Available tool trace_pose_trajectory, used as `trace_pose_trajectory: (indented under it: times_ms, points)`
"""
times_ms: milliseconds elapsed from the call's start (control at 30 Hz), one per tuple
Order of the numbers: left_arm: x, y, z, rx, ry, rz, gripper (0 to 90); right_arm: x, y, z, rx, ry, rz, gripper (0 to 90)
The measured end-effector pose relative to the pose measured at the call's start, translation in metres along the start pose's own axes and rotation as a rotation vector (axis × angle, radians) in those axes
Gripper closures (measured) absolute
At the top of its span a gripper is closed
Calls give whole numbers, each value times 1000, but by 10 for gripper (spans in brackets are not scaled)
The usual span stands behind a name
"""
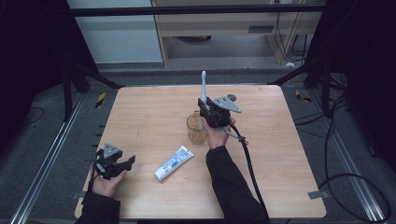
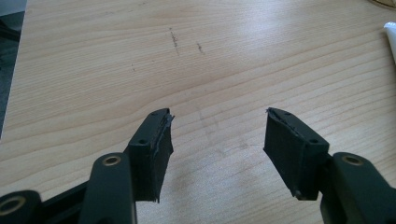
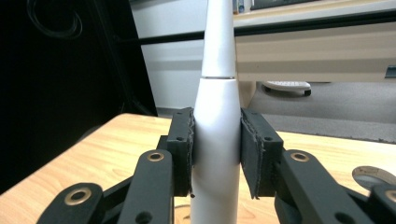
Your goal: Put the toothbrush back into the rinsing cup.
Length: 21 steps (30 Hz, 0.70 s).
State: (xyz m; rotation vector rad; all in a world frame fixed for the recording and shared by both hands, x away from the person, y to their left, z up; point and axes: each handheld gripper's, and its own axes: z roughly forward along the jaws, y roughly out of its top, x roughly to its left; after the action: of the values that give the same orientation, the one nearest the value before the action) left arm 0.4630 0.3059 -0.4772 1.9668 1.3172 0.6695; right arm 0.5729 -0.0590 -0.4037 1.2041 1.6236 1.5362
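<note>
My right gripper (image 1: 204, 111) is shut on a white electric toothbrush (image 1: 203, 88), held upright above the table's middle. In the right gripper view the toothbrush body (image 3: 217, 126) stands clamped between both pads. A clear amber cup (image 1: 196, 128) stands just below and left of that gripper. A white and blue toothpaste tube (image 1: 173, 162) lies flat in front of the cup. My left gripper (image 1: 126, 164) hovers near the table's front left corner, open and holding nothing. In the left gripper view its pads (image 2: 156, 147) stand wide apart over bare wood.
The wooden table (image 1: 140, 112) has dark floor on both sides and black frame bars behind. A small round grey disc (image 1: 231, 98) lies behind the right gripper. A black cable (image 1: 247, 158) trails from the right gripper toward the front edge.
</note>
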Motion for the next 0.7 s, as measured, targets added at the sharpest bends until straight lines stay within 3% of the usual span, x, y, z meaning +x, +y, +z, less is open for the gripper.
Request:
trace_pose_trajectory:
  times_ms: [700]
  points:
    - [-1, 0, 0, 3, 2, 4, 407, -4, -24, -4, 146, -1, -34, 669]
